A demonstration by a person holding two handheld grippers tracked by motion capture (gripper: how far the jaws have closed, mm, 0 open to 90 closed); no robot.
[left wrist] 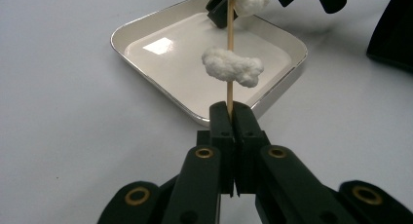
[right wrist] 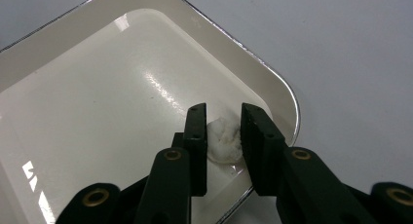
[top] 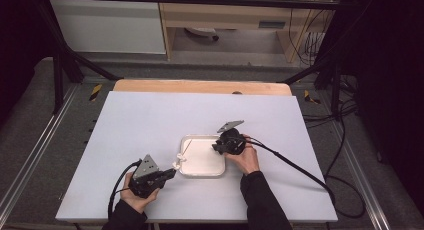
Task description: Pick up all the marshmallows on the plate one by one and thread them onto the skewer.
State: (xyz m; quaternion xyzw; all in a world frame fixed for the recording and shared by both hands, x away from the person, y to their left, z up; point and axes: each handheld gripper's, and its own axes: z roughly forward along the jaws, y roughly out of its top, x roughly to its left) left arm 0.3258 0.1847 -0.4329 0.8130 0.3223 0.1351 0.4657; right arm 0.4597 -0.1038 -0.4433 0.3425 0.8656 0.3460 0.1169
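Tabletop (top: 150, 125), pale white, bears a tray (top: 191, 140); grey floor (top: 30, 115) surrounds.

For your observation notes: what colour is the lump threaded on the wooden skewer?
White. The fluffy lump on the skewer shows best in the left gripper view.

Your sleeves are dark, nearly black, reaching to the wrists. Each gripper, left (top: 170, 173) and right (top: 216, 146), is matte black plastic with a grey three-cornered plate on top and a thick black cable trailing behind. Brass-coloured rings mark the linkage pivots, and small screw holes dot the flat jaws.
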